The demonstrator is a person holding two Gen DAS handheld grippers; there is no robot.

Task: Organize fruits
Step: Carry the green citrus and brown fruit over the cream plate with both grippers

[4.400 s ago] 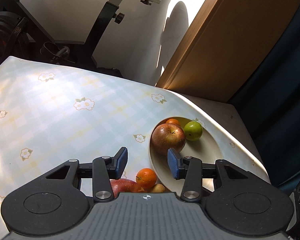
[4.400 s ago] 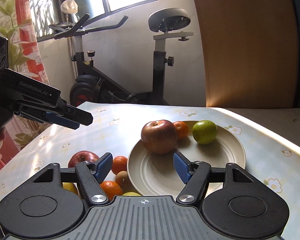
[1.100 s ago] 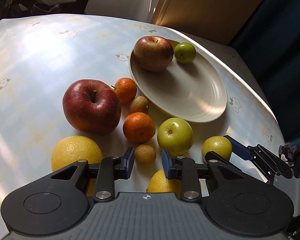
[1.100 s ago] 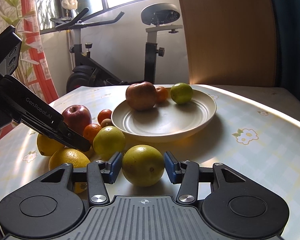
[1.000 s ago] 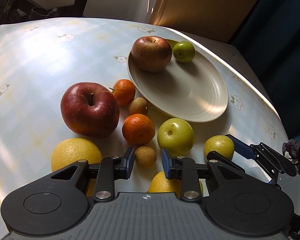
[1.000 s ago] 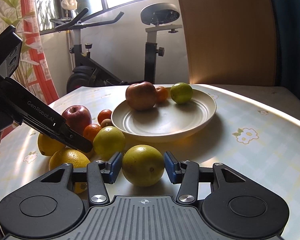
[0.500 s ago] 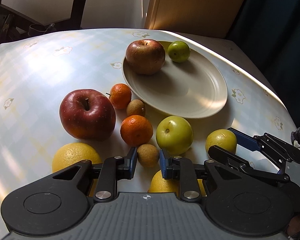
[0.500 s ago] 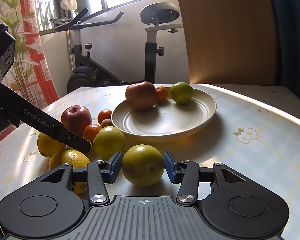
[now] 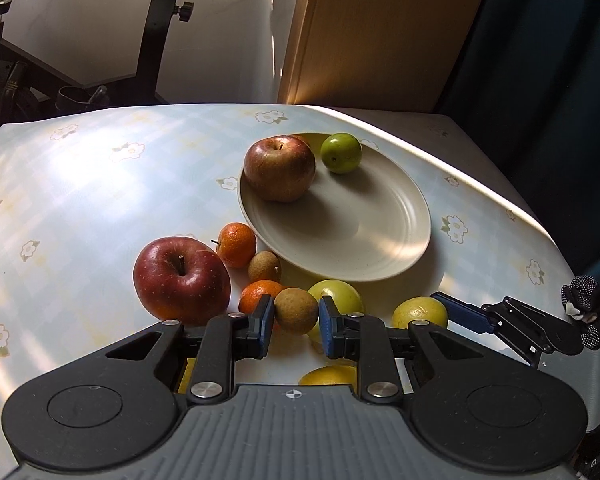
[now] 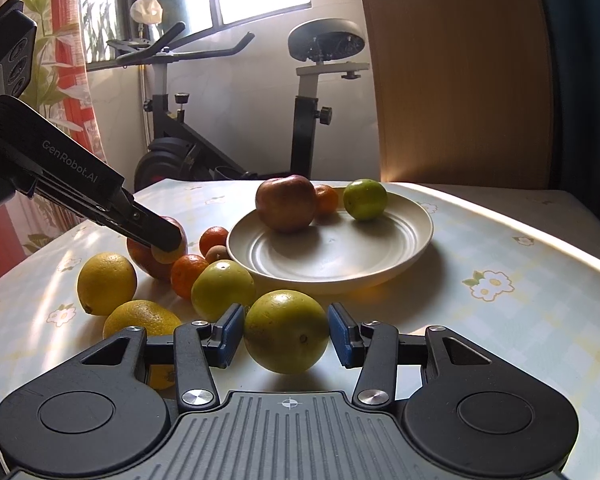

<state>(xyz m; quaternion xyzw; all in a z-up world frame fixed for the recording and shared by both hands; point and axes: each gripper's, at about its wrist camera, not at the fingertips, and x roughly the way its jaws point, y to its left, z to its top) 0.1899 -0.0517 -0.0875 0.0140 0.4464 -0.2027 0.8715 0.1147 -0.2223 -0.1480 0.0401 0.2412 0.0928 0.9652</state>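
Observation:
My left gripper (image 9: 295, 317) is shut on a small brown round fruit (image 9: 296, 311) and holds it above the table, over the loose fruit. It shows as a dark arm in the right wrist view (image 10: 162, 240). My right gripper (image 10: 286, 330) has its pads on both sides of a yellow-green citrus (image 10: 286, 330) that rests on the table; it also shows in the left wrist view (image 9: 420, 312). A cream plate (image 9: 380, 236) holds a dull red apple (image 9: 279, 168), a green fruit (image 9: 341, 152) and a small orange (image 10: 326, 199).
Loose on the flowered tablecloth lie a red apple (image 9: 181, 280), two mandarins (image 9: 237, 244), a second brown fruit (image 9: 264, 266), a green apple (image 10: 223, 290) and two lemons (image 10: 107, 283). An exercise bike (image 10: 228, 120) and a wooden panel (image 10: 460, 80) stand behind the table.
My left gripper has closed on the small brown fruit and lifted it off the table, tilting up. My right gripper has stayed around the yellow-green citrus.

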